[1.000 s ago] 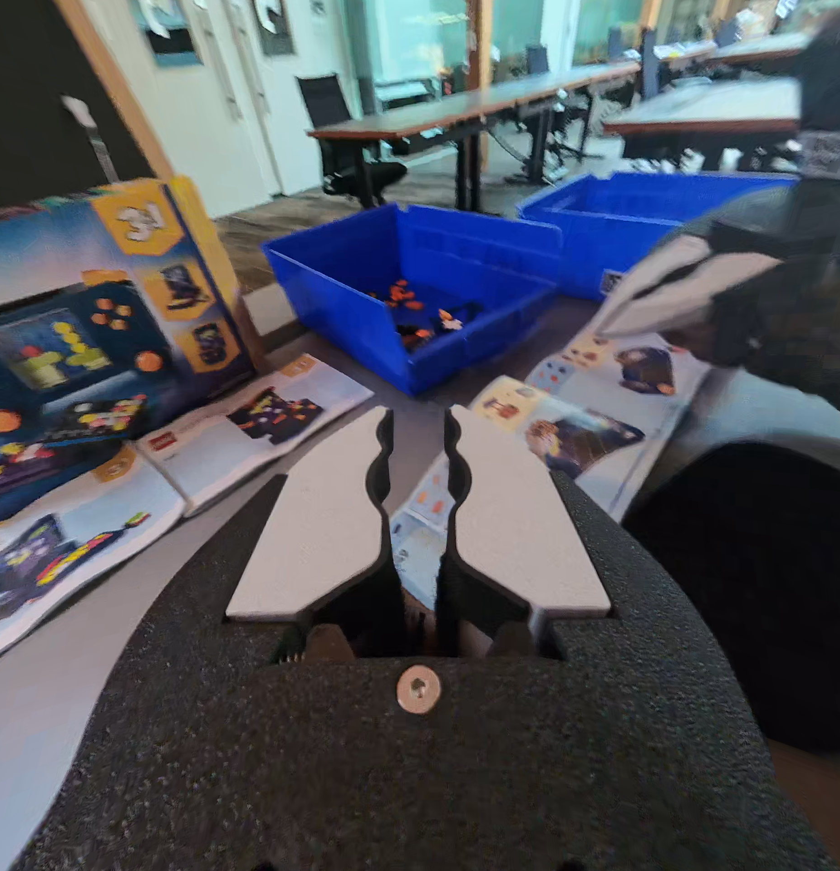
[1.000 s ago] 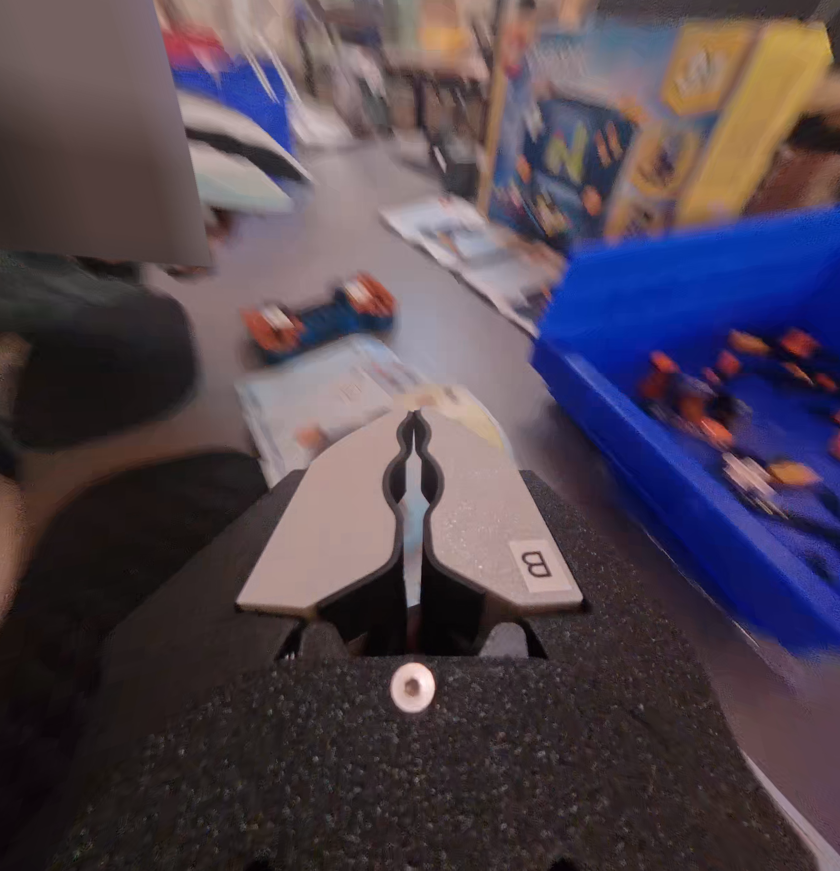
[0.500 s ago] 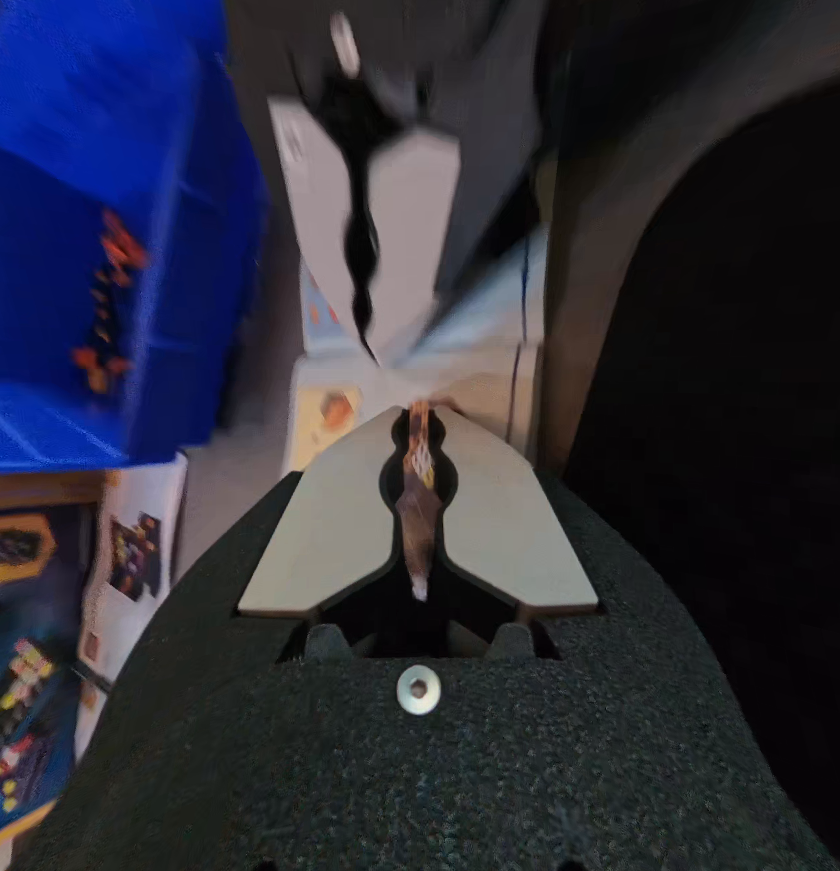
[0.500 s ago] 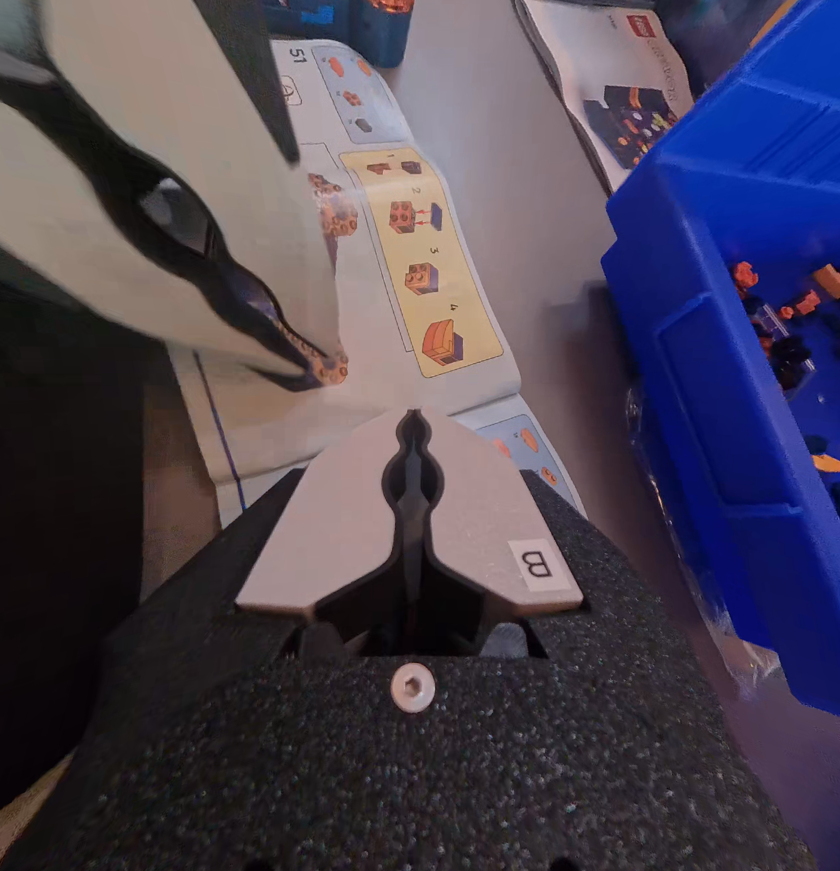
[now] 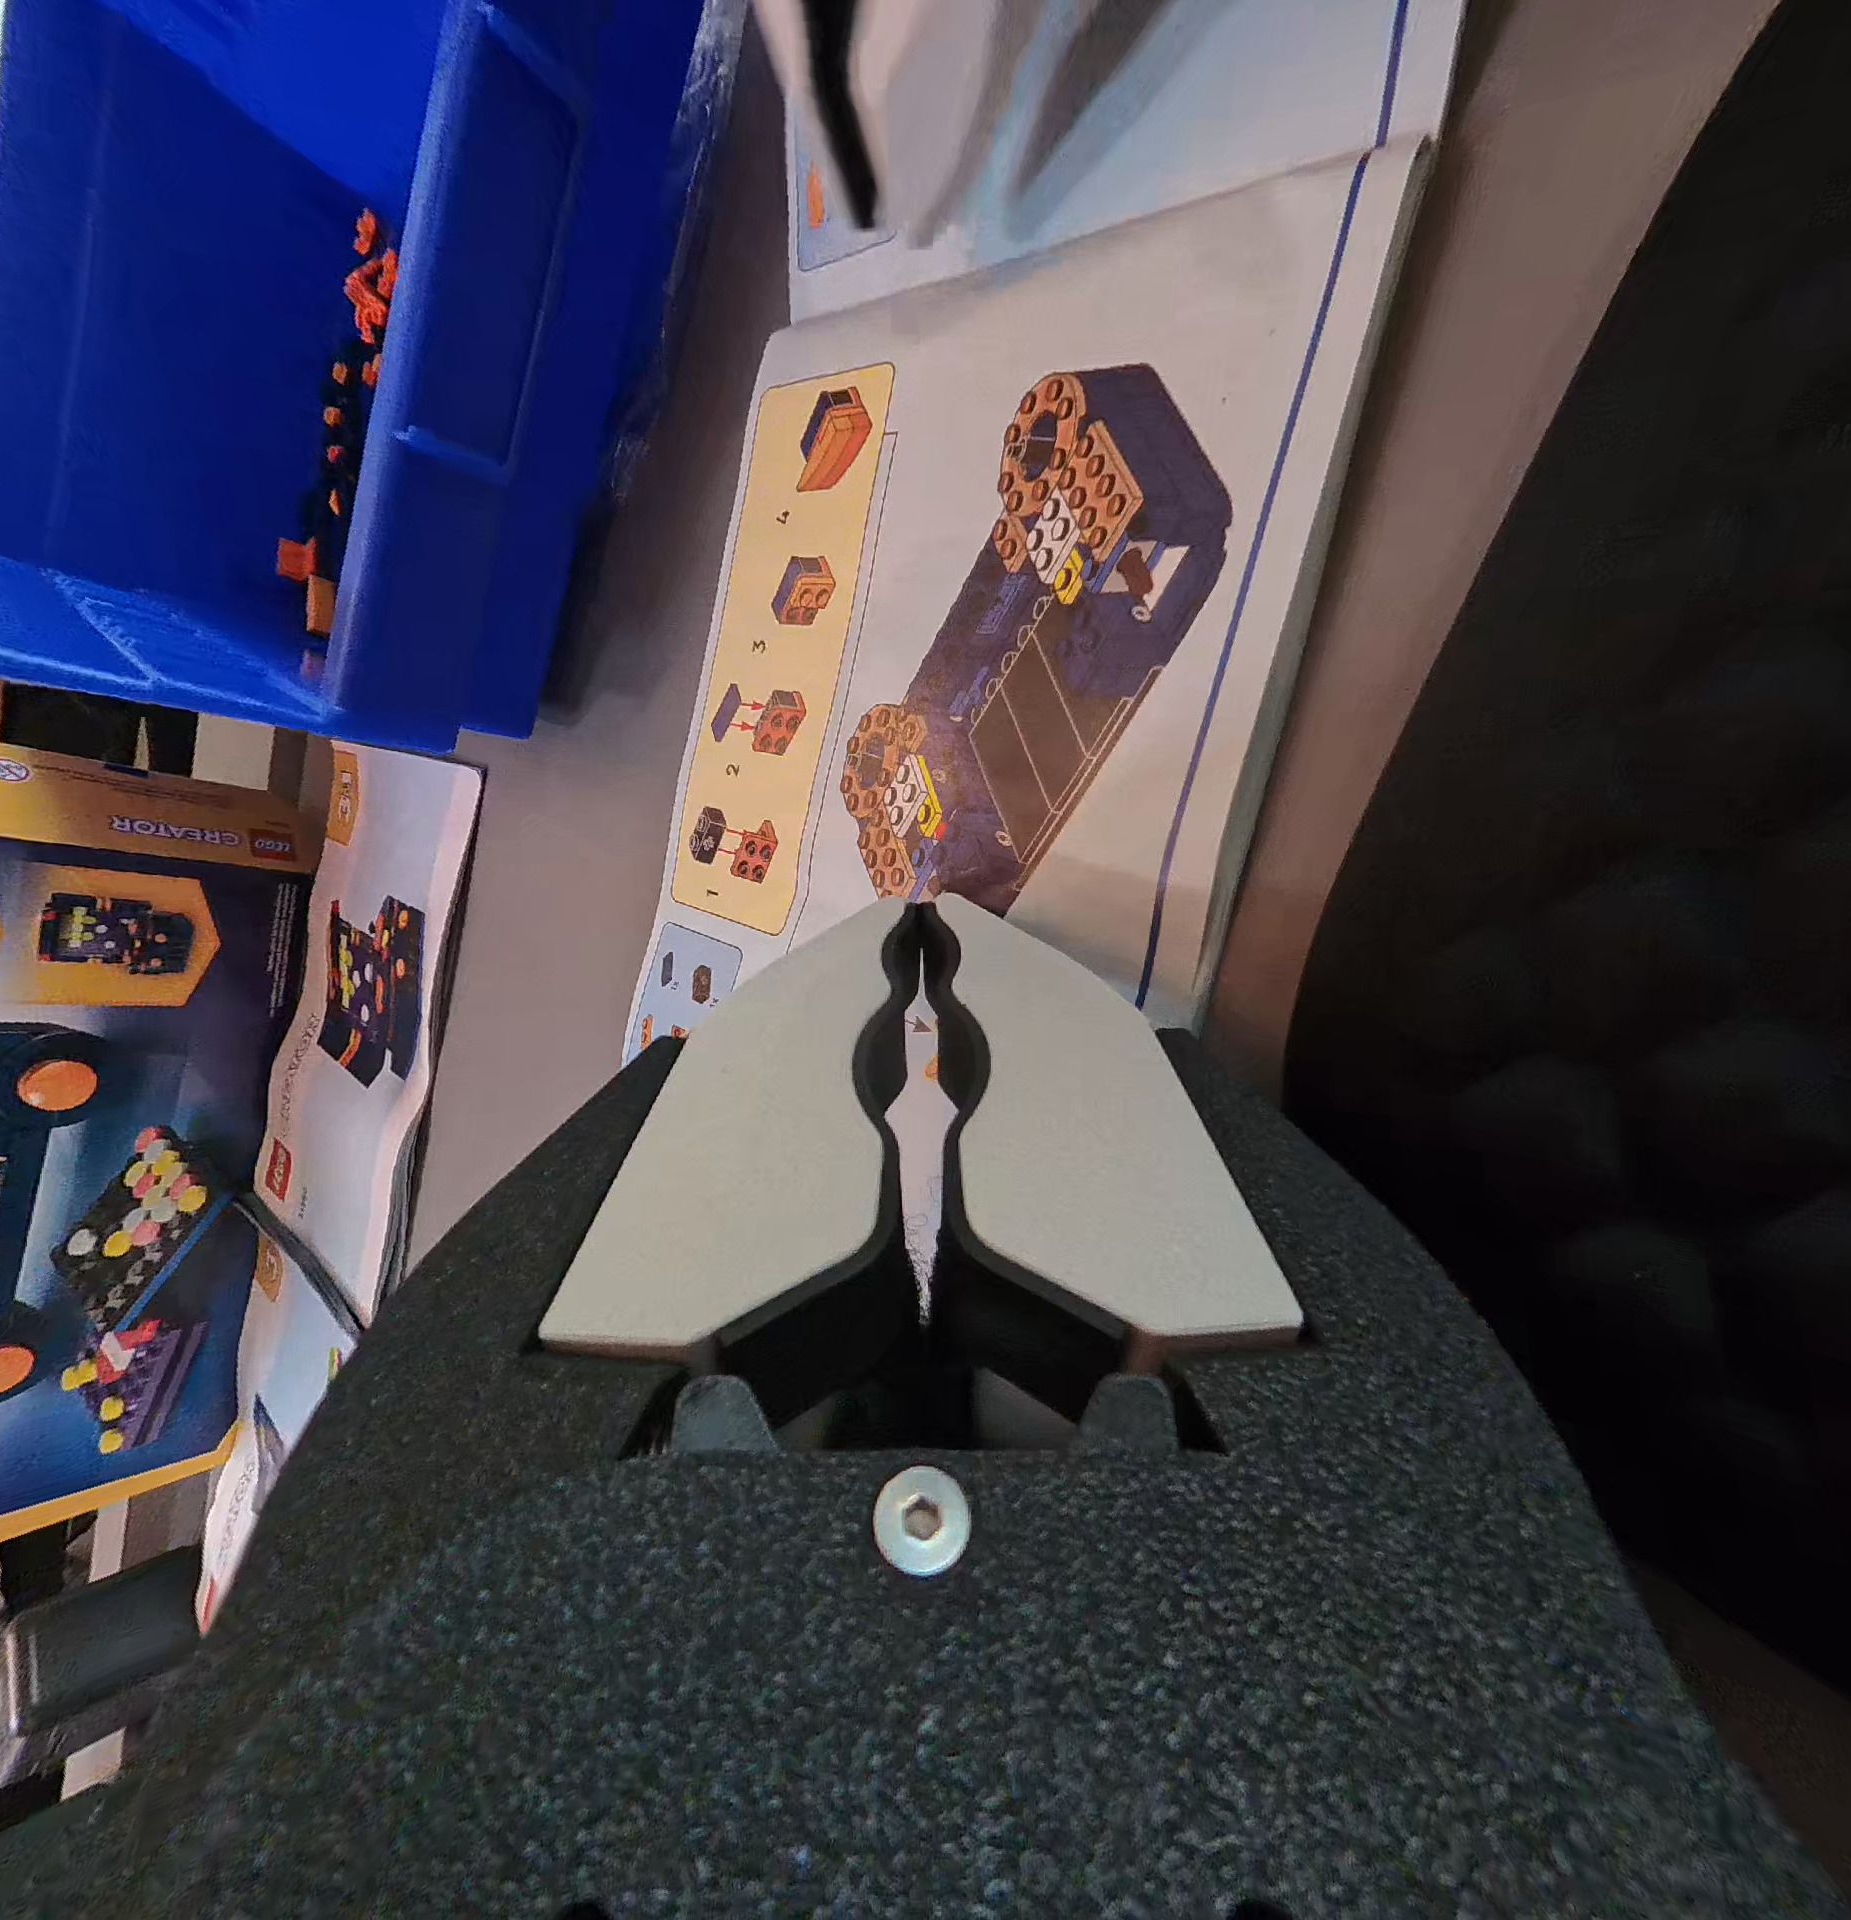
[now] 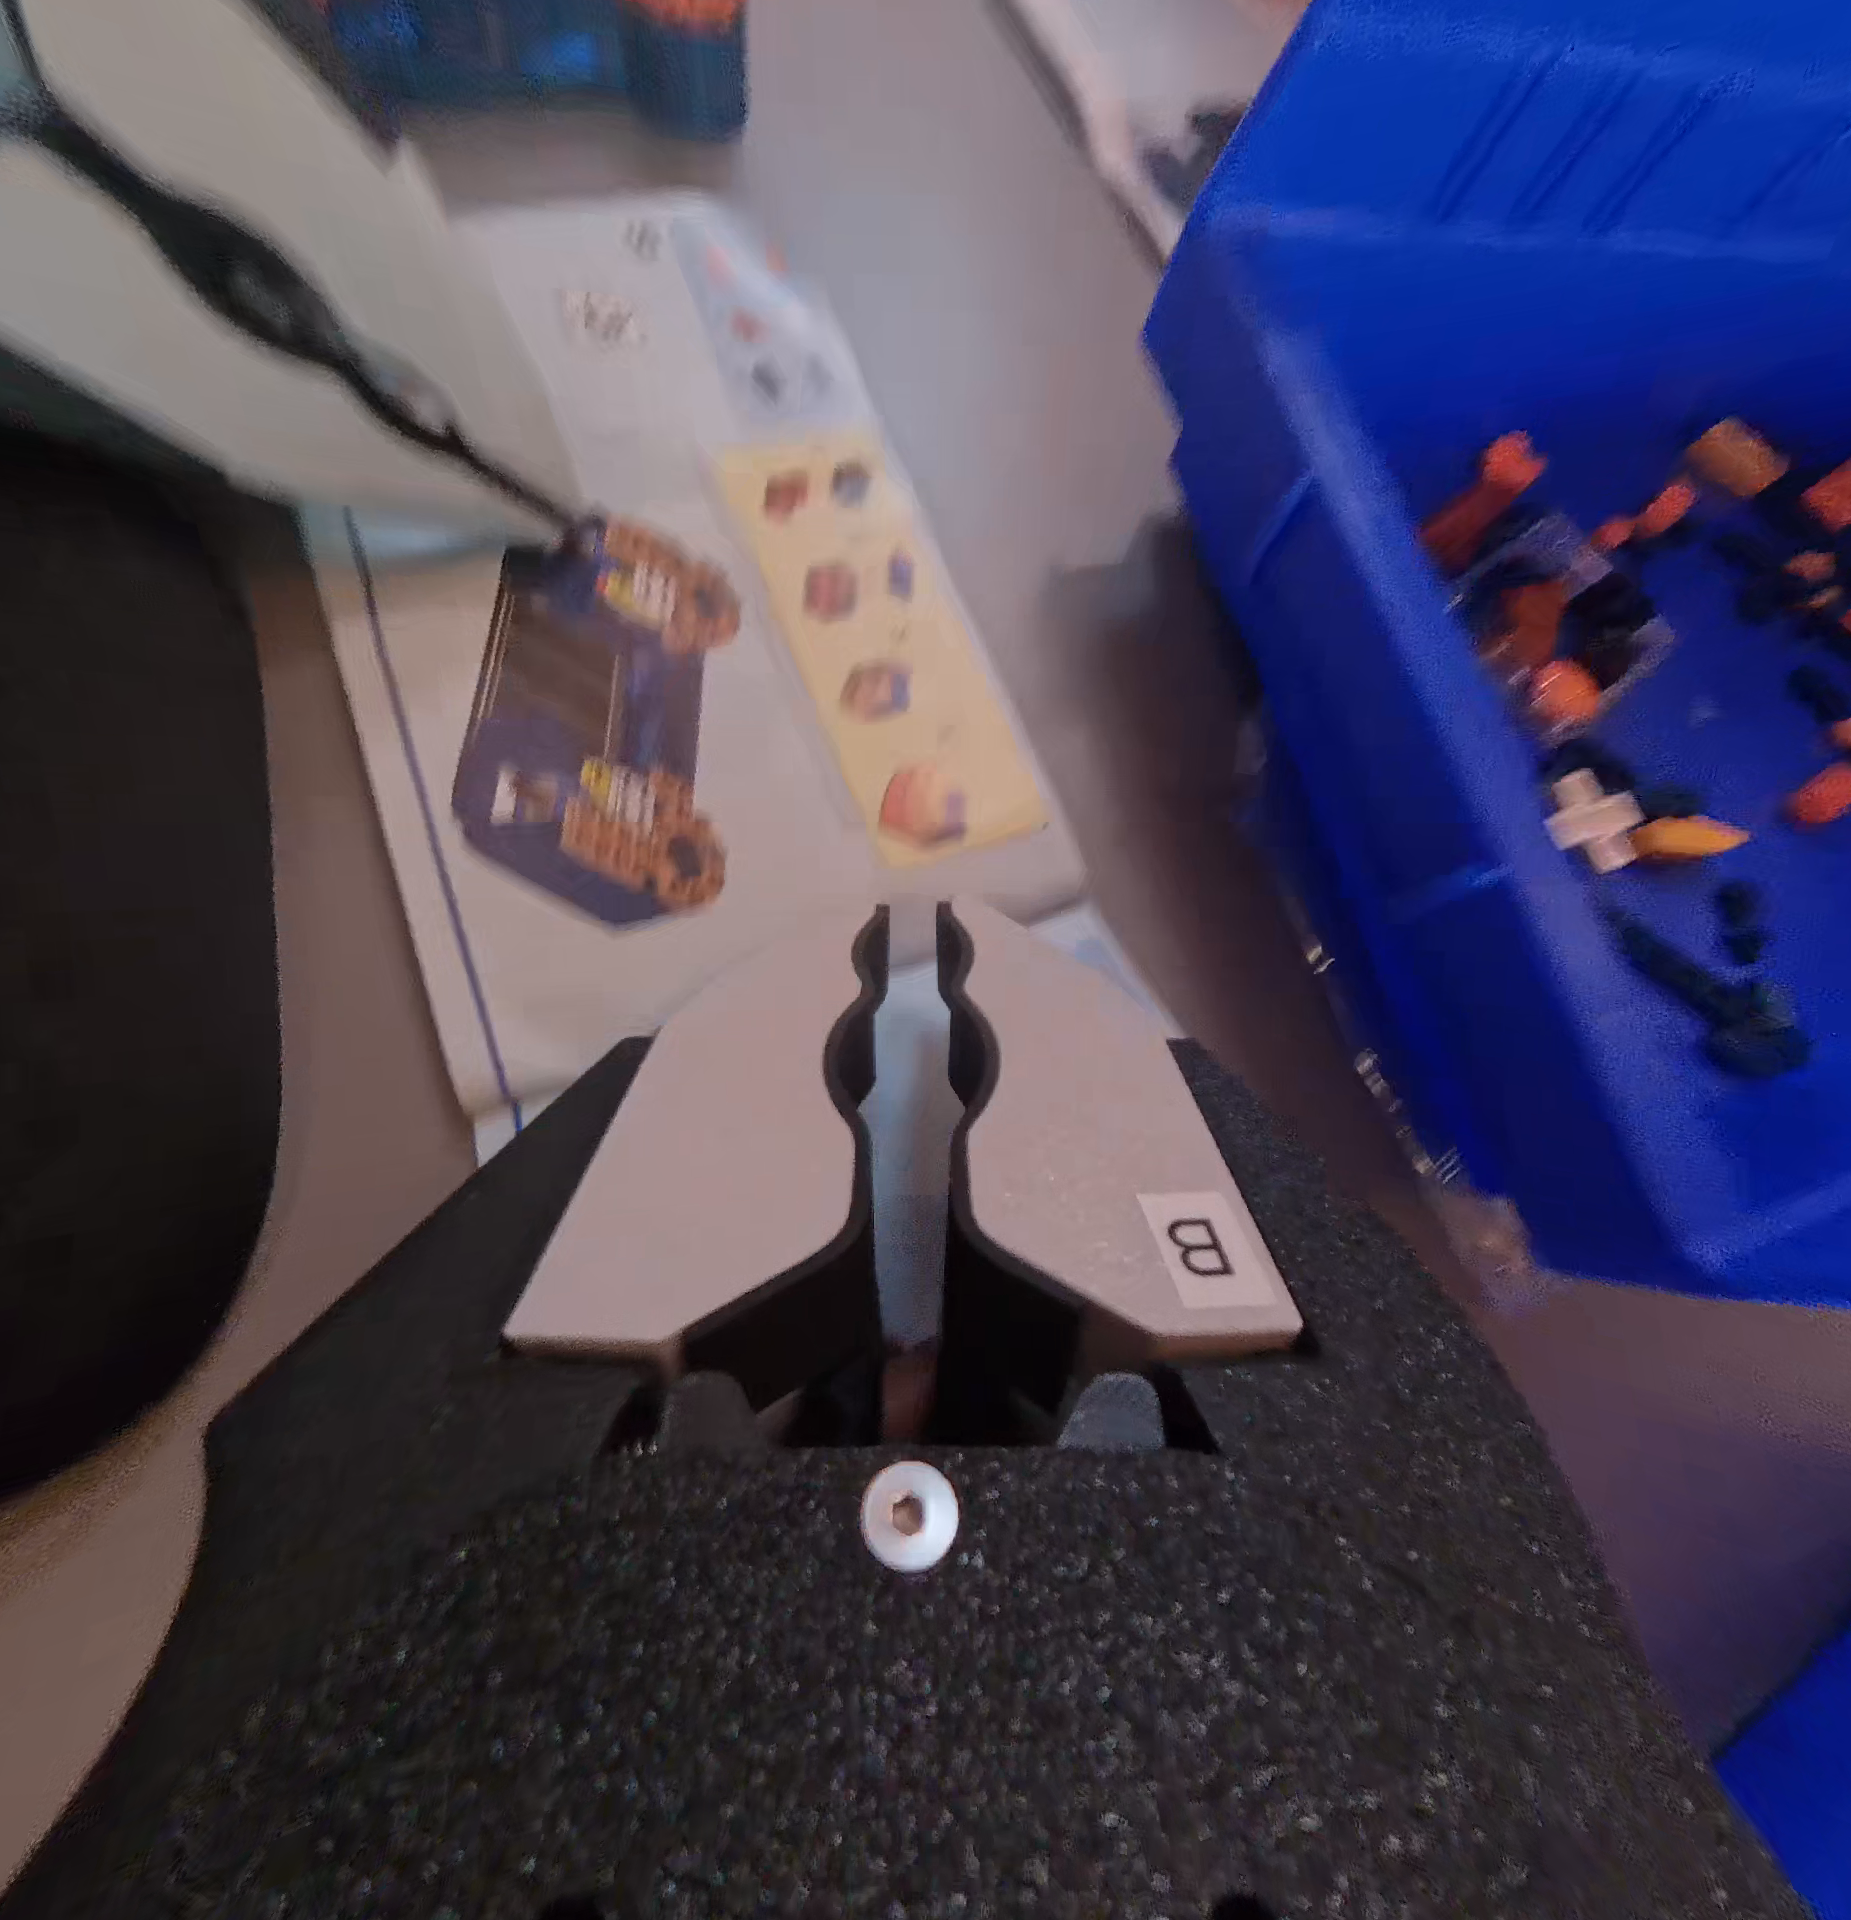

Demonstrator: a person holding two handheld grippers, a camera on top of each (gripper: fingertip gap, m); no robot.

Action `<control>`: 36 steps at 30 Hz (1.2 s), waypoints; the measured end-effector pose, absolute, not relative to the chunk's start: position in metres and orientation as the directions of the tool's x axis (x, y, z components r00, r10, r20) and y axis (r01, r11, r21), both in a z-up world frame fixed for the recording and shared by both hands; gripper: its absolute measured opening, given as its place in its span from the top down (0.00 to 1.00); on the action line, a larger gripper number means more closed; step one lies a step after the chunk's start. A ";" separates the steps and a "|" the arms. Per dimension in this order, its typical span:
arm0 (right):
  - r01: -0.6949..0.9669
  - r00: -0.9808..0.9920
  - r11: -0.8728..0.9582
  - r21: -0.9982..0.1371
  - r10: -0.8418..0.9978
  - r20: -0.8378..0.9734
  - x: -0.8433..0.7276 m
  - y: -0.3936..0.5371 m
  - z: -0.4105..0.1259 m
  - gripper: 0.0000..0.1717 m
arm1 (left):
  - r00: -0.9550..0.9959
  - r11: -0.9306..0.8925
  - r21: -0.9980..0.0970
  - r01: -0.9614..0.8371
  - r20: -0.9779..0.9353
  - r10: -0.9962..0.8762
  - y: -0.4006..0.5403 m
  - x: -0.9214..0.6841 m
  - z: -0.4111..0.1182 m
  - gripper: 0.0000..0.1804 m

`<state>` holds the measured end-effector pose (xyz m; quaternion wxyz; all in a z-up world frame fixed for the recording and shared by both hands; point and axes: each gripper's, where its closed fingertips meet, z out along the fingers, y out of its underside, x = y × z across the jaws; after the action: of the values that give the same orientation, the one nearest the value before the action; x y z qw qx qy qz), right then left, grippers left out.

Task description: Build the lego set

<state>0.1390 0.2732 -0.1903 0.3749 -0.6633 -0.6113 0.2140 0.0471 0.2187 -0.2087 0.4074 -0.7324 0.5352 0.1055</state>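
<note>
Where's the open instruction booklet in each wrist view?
Left wrist view: the open instruction booklet fills centre and upper right, just beyond the shut left claw.
Right wrist view: centre-left, ahead of the slightly open right claw.
Shared landmark: the blue bin of small bricks.

Blue bin (image 5: 453, 436) with orange, perhaps black bricks (image 6: 1627, 665), white-and-yellow booklet (image 5: 1004, 623)

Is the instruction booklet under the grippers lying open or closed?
Open. The booklet lies spread flat on the table, an inner page with a yellow step panel and a dark blue model drawing facing up.
</note>
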 end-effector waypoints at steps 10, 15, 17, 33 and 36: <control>0.704 0.133 0.236 -0.670 0.883 0.450 0.088 0.286 -0.208 1.00 | 0.448 -0.116 -0.547 -0.829 -0.527 -0.722 0.217 0.047 -0.207 0.99; 0.706 0.130 0.261 -0.659 0.866 0.482 0.088 0.286 -0.207 1.00 | 0.583 -0.097 -0.644 -0.759 -0.605 -0.542 0.221 0.008 -0.148 0.81; 0.707 0.129 0.272 -0.653 0.858 0.498 0.088 0.286 -0.207 1.00 | 0.726 -0.151 -0.751 -0.643 -0.536 -0.430 0.215 -0.030 -0.118 0.79; 0.707 0.127 0.288 -0.646 0.847 0.516 0.086 0.284 -0.207 1.00 | 0.532 -0.266 -0.524 -0.809 -0.460 -0.711 0.172 -0.095 -0.180 0.57; 0.708 0.124 0.296 -0.641 0.842 0.525 0.086 0.284 -0.206 1.00 | 0.465 -0.258 -0.500 -0.827 -0.348 -0.814 0.165 -0.097 -0.190 0.61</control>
<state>0.0862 0.2843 -0.2061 0.4637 -0.5890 -0.6579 0.0722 -0.0970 0.1646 -0.1901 0.3216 -0.7930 0.5173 0.0098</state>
